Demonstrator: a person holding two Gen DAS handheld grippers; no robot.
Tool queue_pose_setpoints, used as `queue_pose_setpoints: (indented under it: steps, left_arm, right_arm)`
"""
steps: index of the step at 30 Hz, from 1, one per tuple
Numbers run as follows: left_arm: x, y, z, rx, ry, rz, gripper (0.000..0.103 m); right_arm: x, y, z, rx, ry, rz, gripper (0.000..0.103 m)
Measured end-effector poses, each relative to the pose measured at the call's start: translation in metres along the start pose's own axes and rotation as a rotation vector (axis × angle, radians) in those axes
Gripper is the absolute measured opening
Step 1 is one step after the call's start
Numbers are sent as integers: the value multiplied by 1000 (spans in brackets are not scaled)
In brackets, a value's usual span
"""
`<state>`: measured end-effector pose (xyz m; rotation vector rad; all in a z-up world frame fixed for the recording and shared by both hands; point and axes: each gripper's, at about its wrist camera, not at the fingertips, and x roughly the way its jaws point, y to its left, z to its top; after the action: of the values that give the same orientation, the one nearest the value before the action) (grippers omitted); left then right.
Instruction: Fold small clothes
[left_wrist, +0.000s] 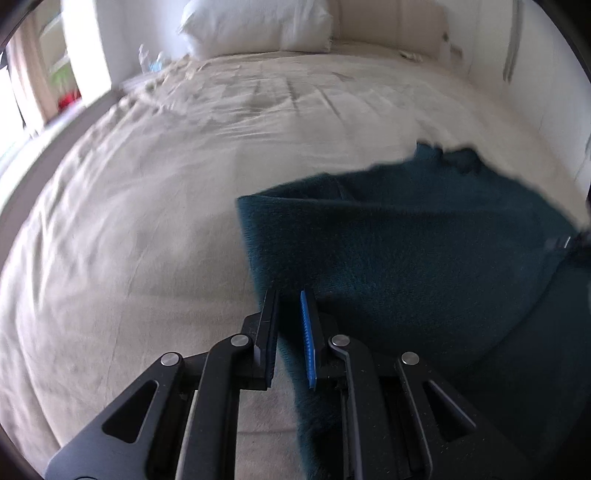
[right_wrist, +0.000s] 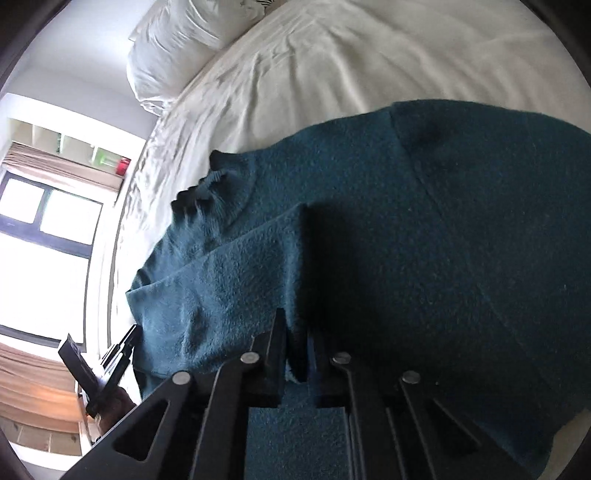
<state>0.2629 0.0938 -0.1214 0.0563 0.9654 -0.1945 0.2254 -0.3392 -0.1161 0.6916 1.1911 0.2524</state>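
A teal fleece garment (left_wrist: 424, 251) lies on a wrinkled beige bedsheet (left_wrist: 147, 221), with a white pillow (left_wrist: 255, 26) at the far end. The left gripper (left_wrist: 290, 295) pinches the garment's near edge between its black fingers.

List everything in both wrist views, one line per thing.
dark teal fleece garment: 1, teal, spread on the bed, one layer folded over.
cream bed sheet: 1, cream, wrinkled, under the garment.
white pillow: 1, white, at the head of the bed.
padded beige headboard: 1, beige, behind the pillow.
window with dark frame: 1, bright, beside the bed.
red object on the shelf: 1, red, by the window; too small to identify.
left claw: 1, black with a blue pad, closed on the garment's folded edge.
right claw: 1, black, closed on a raised teal fold.
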Motion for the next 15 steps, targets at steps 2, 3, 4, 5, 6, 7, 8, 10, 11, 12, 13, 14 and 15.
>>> queue_pose_setpoints:
  steps: [2, 3, 4, 5, 6, 7, 8, 10, 11, 12, 13, 14, 15]
  left_arm:
    - [-11, 19, 5, -70, -23, -3, 12]
    - [-16, 26, 9, -91, -34, 0, 12]
    - [-22, 31, 13, -105, -42, 1, 12]
    - [-27, 32, 17, -105, -55, -1, 12]
    - [-30, 30, 21, -94, -64, 1, 12]
    - [-31, 24, 25, -70, -72, 6, 12]
    - [-31, 16, 28, -41, -73, 13, 12]
    - [-20, -5, 28, 22, -48, 30, 12]
    - [-11, -14, 26, 47, -24, 39, 12]
    - [-3, -22, 22, 72, 6, 54, 12]
    - [11, -29, 15, 105, 46, 80, 11]
    - [19, -32, 7, 137, 33, 108, 11]
    - [19, -34, 2, 162, -1, 121, 11]
  right_arm:
    - [-10, 1, -1, -4, -6, -26, 15]
    - [-16, 3, -1, -9, -23, -58, 19]
    - [-23, 6, -2, -18, -47, -97, 24]
    - [-35, 11, -3, -28, -87, -147, 24]
    - [-42, 15, -3, -39, -116, -165, 24]
    - [-48, 21, -4, -54, -143, -164, 24]
    - [-51, 29, -5, -72, -159, -144, 24]
    - [-45, 47, -7, -126, -149, -101, 24]
    - [-36, 57, -9, -162, -128, -78, 24]
    - [-24, 64, -10, -186, -97, -63, 24]
    - [-12, 65, -12, -193, -71, -60, 25]
    - [3, 61, -14, -187, -29, -67, 26]
    - [13, 55, -15, -174, 2, -75, 25]
